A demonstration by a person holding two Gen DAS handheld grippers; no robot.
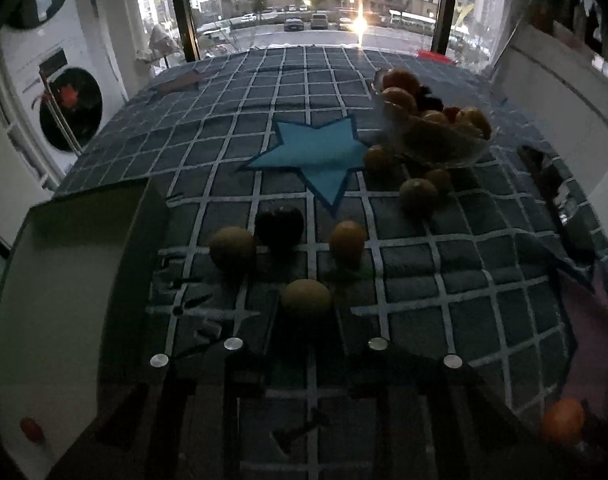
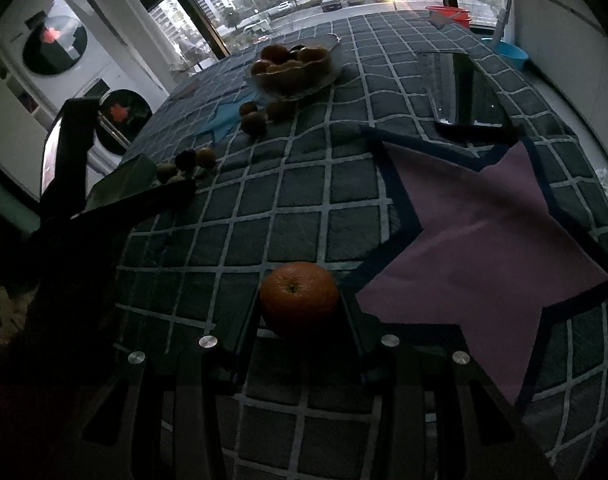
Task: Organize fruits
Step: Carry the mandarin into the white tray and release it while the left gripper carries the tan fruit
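Observation:
In the left wrist view my left gripper (image 1: 305, 308) holds a brown kiwi (image 1: 305, 299) between its fingers just above the checked cloth. Another kiwi (image 1: 232, 249), a dark plum (image 1: 279, 226) and a small orange fruit (image 1: 347, 242) lie just ahead. A glass bowl (image 1: 443, 148) full of fruit stands at the far right, with loose kiwis (image 1: 417, 194) beside it. In the right wrist view my right gripper (image 2: 300, 304) is shut on an orange (image 2: 300, 300). The glass bowl (image 2: 292, 70) shows far back there.
A white box (image 1: 64, 300) stands at the left. A dark rectangular tray (image 2: 459, 88) lies at the back right. A purple star patch (image 2: 483, 232) and a blue star patch (image 1: 315, 156) mark the cloth. Washing machines and a window lie beyond the table.

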